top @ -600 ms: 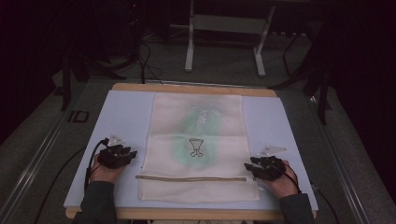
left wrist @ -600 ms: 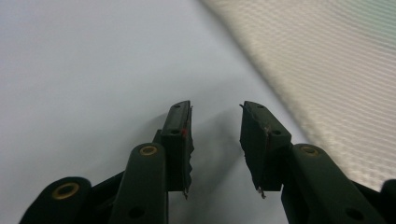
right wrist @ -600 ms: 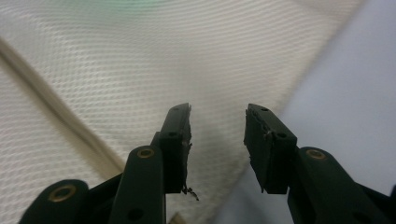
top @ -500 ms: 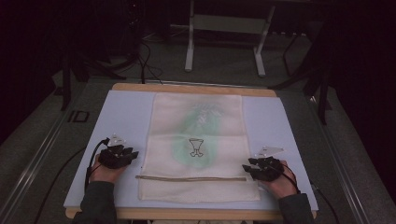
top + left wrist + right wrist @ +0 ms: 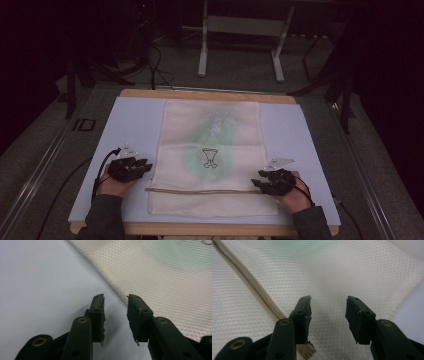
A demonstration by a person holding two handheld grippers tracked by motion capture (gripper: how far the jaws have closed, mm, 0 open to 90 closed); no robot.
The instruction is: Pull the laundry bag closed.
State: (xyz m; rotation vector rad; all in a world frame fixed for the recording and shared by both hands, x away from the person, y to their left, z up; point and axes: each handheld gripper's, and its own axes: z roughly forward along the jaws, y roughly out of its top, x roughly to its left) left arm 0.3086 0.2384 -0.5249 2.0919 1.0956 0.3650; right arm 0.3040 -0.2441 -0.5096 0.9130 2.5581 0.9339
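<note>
A cream mesh cloth (image 5: 212, 150) with a faint green print and a small black goblet mark lies flat on the pale mat (image 5: 135, 125). A tan cord (image 5: 200, 190) runs across its near part. My left gripper (image 5: 146, 166) rests at the cloth's left edge, open, with the mat and the cloth's edge (image 5: 160, 272) ahead of its empty jaws (image 5: 115, 298). At the cloth's right edge, by the cord's end, sits my right gripper (image 5: 256, 182). It is open (image 5: 328, 300) over the mesh, the cord (image 5: 254, 287) passing under its left finger (image 5: 302, 315).
The mat covers a wooden table (image 5: 210, 95) whose edges show at the back and front. Metal frame legs (image 5: 202, 45) and cables lie on the dark floor behind. Bare mat flanks the cloth on both sides.
Both grippers have crept slightly inward toward the cloth's side edges. The cloth itself has not moved.
</note>
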